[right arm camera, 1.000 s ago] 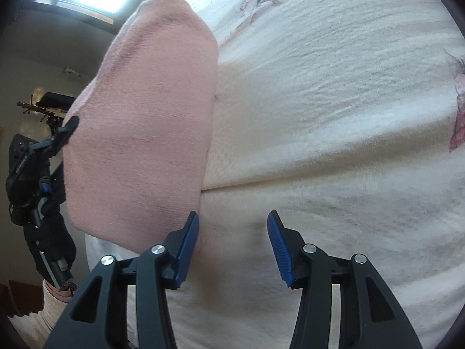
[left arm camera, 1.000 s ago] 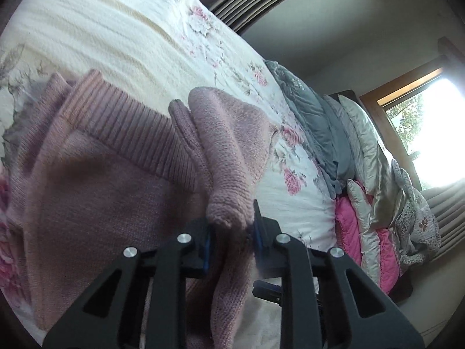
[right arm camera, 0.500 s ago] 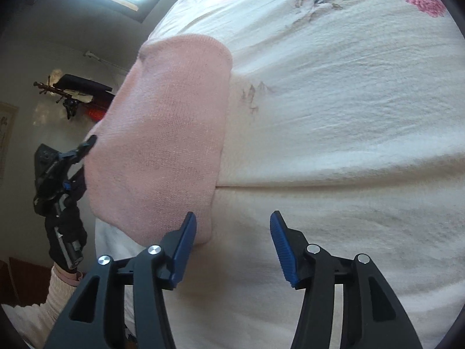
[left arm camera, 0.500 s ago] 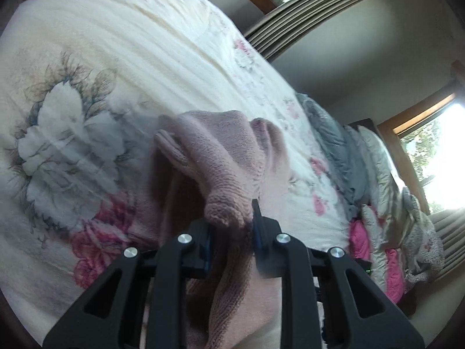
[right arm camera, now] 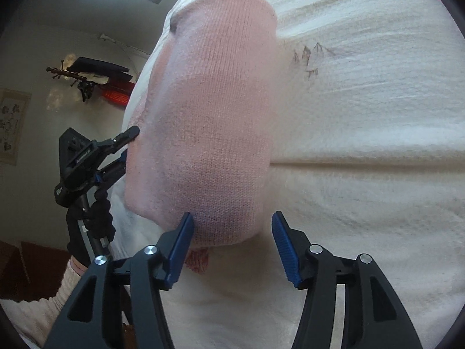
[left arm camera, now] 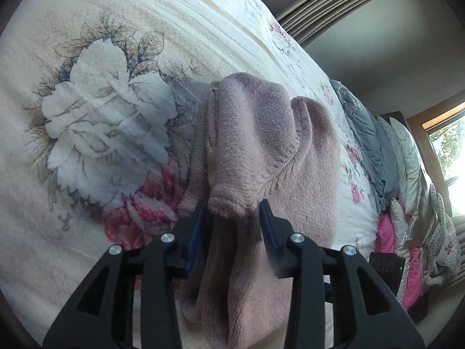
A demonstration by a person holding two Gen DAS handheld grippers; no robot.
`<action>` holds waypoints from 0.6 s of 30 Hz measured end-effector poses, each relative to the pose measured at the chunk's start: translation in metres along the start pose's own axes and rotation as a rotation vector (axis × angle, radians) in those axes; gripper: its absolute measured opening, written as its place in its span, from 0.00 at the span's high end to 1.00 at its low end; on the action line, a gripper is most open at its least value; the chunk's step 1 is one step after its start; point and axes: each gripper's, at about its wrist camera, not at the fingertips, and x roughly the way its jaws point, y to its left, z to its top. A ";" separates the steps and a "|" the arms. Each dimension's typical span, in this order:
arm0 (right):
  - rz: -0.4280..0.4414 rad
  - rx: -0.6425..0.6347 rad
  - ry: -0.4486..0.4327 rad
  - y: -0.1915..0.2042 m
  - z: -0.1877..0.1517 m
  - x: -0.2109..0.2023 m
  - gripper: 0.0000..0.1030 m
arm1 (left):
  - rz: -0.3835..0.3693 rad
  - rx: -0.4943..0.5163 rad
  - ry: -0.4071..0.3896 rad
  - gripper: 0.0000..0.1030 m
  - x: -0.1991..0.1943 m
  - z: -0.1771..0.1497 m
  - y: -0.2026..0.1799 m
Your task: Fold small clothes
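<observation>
Pink knitted sweater [left arm camera: 261, 151] lies bunched on a cream bedspread [left arm camera: 122, 23] printed with flowers, and a thick fold of it rises from the bed into the left gripper [left arm camera: 235, 218], whose two blue-padded fingers are closed on that fold from either side. In the left wrist view, the far left of the bedspread shows a large white flower [left arm camera: 107, 116] with grey-brown leaves, and a red-pink bloom [left arm camera: 139, 215] sits just beside the knit on its left, near the gripper. More of the sweater hangs down between the black finger arms toward the camera. To the right of the sweater, along the far edge of the bed, a grey garment [left arm camera: 360, 128] lies beside a row of pale and pink pillows [left arm camera: 404, 192], with a bright window [left arm camera: 450, 157] at the far right. In the right wrist view, a gloved hand [right arm camera: 90, 226] at the left holds the other gripper against the left edge of the sweater [right arm camera: 215, 122], which lies as a smooth pink panel on the bedspread [right arm camera: 363, 145]. The right gripper [right arm camera: 232, 229] has its blue fingers spread wide and holds nothing; its left fingertip [right arm camera: 183, 232] overlaps the near edge of the knit, though whether it touches cannot be told, while its right one stands over bare bedspread.
</observation>
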 end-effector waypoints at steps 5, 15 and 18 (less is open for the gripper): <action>0.077 0.077 0.011 -0.019 0.001 0.012 0.35 | -0.018 0.011 0.078 0.56 -0.016 -0.042 -0.005; 0.067 0.009 0.032 -0.002 -0.002 0.017 0.72 | 0.071 0.008 0.128 0.94 0.004 -0.055 0.010; 0.022 -0.010 0.040 0.004 -0.007 0.017 0.74 | 0.130 0.076 0.135 0.94 0.009 -0.055 0.010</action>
